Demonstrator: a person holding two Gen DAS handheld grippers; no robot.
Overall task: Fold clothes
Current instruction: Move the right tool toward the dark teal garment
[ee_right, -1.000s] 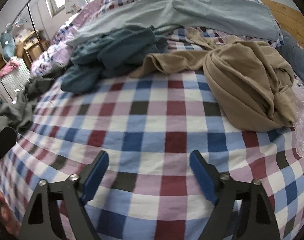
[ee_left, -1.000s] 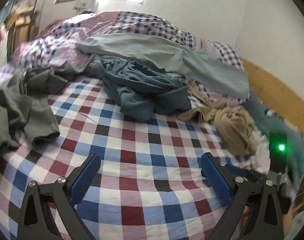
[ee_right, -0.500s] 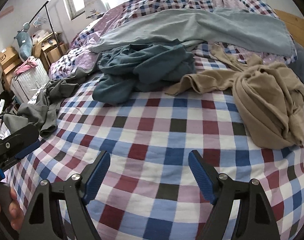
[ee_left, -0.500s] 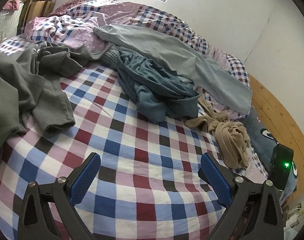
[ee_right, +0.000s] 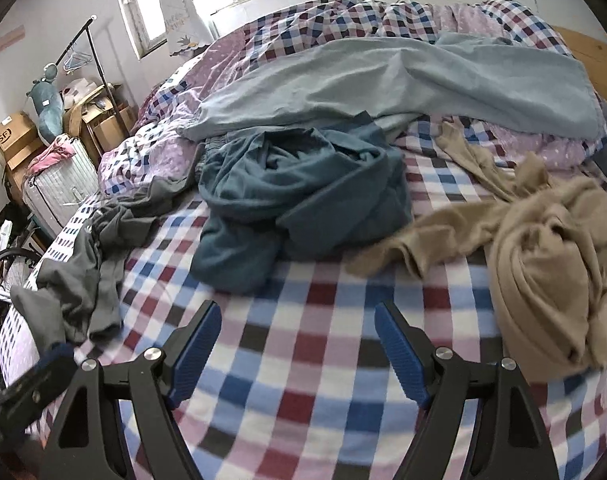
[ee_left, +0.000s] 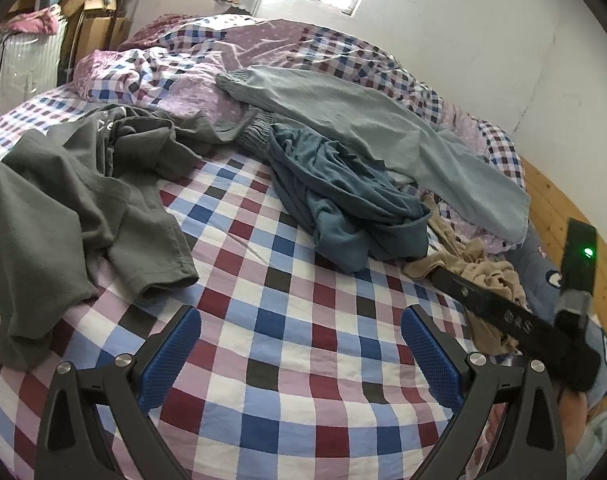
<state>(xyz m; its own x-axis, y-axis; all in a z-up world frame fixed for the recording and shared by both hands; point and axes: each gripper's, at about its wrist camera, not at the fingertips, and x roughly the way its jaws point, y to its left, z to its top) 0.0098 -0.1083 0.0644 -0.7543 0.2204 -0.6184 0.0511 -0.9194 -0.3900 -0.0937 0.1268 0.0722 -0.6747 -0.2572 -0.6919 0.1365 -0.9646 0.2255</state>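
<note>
Both tongs stand wide apart and empty above the checked bedsheet [ee_left: 287,320]: the left gripper [ee_left: 301,344] and the right gripper [ee_right: 297,344]. Only the left wrist view shows the grey garment [ee_left: 63,208] spread large; only the right shows the tan garment [ee_right: 543,264] bunched close. Between them lies a crumpled teal garment [ee_right: 303,196], touching the pale blue trousers [ee_right: 383,84] behind.
</note>
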